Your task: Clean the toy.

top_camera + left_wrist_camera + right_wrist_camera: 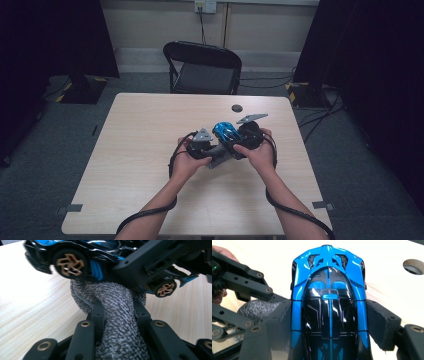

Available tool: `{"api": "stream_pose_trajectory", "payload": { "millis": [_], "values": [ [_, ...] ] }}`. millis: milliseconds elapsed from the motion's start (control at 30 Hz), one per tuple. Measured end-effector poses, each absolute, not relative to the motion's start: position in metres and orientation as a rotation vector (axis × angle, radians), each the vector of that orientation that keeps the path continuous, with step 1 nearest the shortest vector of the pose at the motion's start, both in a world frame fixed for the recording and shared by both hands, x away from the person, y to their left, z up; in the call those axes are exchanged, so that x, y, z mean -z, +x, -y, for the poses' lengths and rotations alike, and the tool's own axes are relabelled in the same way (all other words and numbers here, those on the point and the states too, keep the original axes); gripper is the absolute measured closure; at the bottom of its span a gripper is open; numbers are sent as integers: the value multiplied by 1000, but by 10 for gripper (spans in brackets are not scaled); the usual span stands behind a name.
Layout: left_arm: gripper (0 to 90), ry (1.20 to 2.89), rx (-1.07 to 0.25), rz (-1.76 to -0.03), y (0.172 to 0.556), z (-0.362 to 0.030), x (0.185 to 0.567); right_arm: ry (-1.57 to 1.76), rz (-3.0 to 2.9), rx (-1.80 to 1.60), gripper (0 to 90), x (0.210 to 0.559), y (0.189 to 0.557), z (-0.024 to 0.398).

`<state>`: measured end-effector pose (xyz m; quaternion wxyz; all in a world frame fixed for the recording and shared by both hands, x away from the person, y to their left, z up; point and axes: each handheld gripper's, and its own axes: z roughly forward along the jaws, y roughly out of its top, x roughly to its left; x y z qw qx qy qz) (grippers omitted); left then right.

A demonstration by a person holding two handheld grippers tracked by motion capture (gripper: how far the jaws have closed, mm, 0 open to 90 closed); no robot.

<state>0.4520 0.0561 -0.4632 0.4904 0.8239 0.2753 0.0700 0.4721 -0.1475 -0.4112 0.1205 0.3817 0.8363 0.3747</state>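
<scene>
We see a blue-and-black toy car point(329, 302) held just above the tabletop point(140, 150), a little toward 3 o'clock of centre. The right tongs point(235, 145) clamp it by both flanks, pads pressed against the doors. The left tongs point(212, 157) are clenched on a rolled grey cloth point(117, 322), whose top end sits right under the car's side between its two bronze-spoked wheels point(70, 263). Both hands meet there, left tongs at the car's 8 o'clock. A small dark round disc point(237, 108) lies apart at the car's 12 o'clock. A black folding chair point(202, 67) stands beyond the far edge.
</scene>
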Motion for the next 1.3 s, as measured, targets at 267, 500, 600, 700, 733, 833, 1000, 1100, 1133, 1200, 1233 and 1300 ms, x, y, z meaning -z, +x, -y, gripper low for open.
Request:
{"api": "stream_pose_trajectory", "payload": {
  "millis": [267, 500, 600, 700, 733, 833, 1000, 1100, 1133, 1200, 1233, 1300],
  "values": [
    [691, 2009, -148, -655, 446, -51, 469, 1117, -2443, -1087, 283, 413, 473, 143],
    [692, 2014, -133, -633, 442, -46, 472, 1117, -2444, -1085, 283, 413, 475, 141],
    [692, 2015, -128, -625, 440, -43, 472, 1121, -2442, -1088, 283, 413, 476, 141],
    [692, 2022, -129, -614, 438, -41, 472, 1126, -2439, -1088, 283, 412, 476, 141],
    [692, 2016, -125, -618, 437, -40, 473, 1125, -2438, -1089, 283, 412, 476, 141],
    [691, 2020, -125, -615, 437, -39, 473, 1139, -2436, -1089, 283, 413, 476, 141],
    [692, 2026, -123, -609, 435, -38, 474, 1140, -2433, -1097, 283, 414, 477, 141],
    [692, 2031, -113, -595, 433, -35, 474, 1141, -2436, -1098, 283, 413, 478, 140],
    [692, 2032, -114, -591, 432, -35, 474, 1140, -2434, -1095, 283, 413, 478, 139],
    [692, 2036, -105, -581, 431, -33, 474, 1141, -2431, -1102, 283, 412, 479, 139],
    [692, 2036, -103, -575, 430, -31, 474, 1143, -2428, -1102, 283, 412, 479, 139],
    [692, 2040, -101, -564, 428, -29, 474, 1141, -2432, -1101, 283, 412, 479, 139]
  ]
}}
